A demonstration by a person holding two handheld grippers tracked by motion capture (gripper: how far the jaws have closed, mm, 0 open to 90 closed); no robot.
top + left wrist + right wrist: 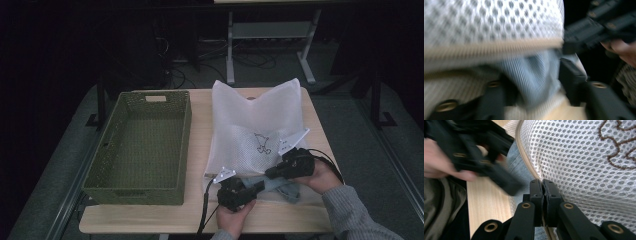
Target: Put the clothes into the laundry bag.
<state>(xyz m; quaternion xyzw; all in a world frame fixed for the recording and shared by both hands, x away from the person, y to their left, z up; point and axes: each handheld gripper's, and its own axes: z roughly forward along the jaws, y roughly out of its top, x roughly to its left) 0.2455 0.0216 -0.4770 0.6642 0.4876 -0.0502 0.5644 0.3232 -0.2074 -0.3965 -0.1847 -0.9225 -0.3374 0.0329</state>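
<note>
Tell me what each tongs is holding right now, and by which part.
Right tongs pinch the mesh bag at its zipper edge. Left tongs stand open around the blue cloth, not gripping.

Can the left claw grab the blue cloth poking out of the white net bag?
Probably yes. The left claw is open with the blue cloth right between its jaws, at the white net bag edge. Nothing blocks it.

High view looking down from above the table [195, 215]; both gripper views pressed close against the shared mesh bag [260, 125].
</note>
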